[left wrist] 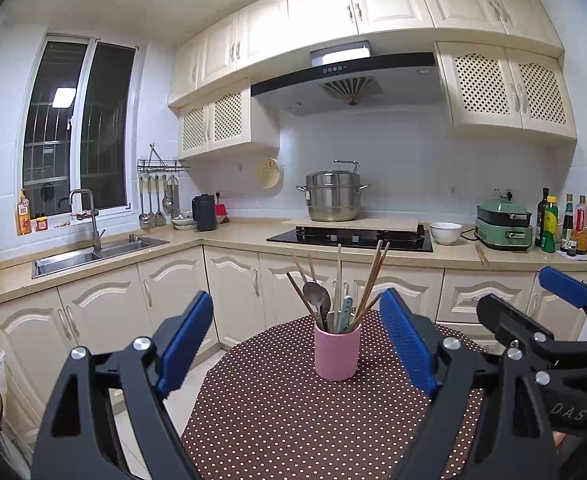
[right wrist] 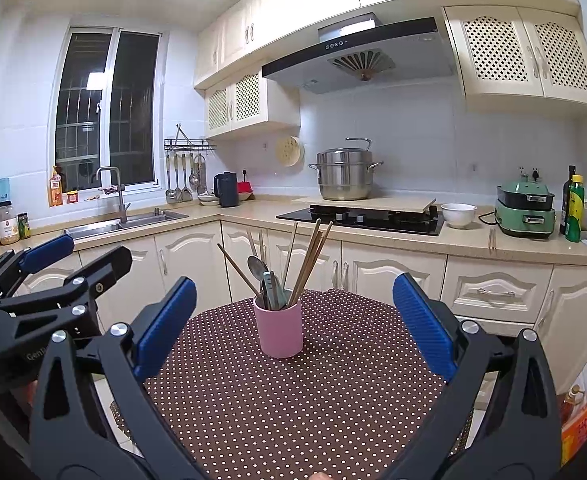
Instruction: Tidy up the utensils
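Observation:
A pink cup stands upright on a brown polka-dot table. It holds several wooden chopsticks, a metal spoon and a pale green utensil. My left gripper is open and empty, held in front of the cup with its blue pads either side. The cup also shows in the right wrist view, with chopsticks and spoon. My right gripper is open and empty, in front of the cup. Each gripper shows at the edge of the other's view.
Behind the table runs an L-shaped kitchen counter with a sink, a hob carrying a steel pot, a white bowl, a green cooker and bottles. Cabinets stand below.

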Demonstrator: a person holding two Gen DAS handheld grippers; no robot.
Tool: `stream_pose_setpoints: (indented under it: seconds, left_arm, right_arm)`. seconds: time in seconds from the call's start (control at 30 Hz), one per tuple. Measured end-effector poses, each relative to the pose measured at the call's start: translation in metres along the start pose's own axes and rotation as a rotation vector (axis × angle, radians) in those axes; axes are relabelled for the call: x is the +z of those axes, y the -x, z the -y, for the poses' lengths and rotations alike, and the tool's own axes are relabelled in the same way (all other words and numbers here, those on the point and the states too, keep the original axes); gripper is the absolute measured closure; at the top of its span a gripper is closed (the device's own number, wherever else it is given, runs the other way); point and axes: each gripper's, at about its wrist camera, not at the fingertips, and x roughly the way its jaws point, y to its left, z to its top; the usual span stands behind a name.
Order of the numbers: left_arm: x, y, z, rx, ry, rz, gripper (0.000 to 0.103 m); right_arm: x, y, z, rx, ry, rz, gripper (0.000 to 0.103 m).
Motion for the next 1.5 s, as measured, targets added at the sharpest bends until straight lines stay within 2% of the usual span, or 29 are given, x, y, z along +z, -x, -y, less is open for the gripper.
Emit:
stream_pose_setpoints:
  seconds: [1.5]
  left_arm:
    - [0.0011,-0.0069,0.0024,0.014,0.0,-0.014,0.019]
  right_arm:
    - [-0.0018,-0.0053,0.0031,0.012,-0.012,-0.012,0.006]
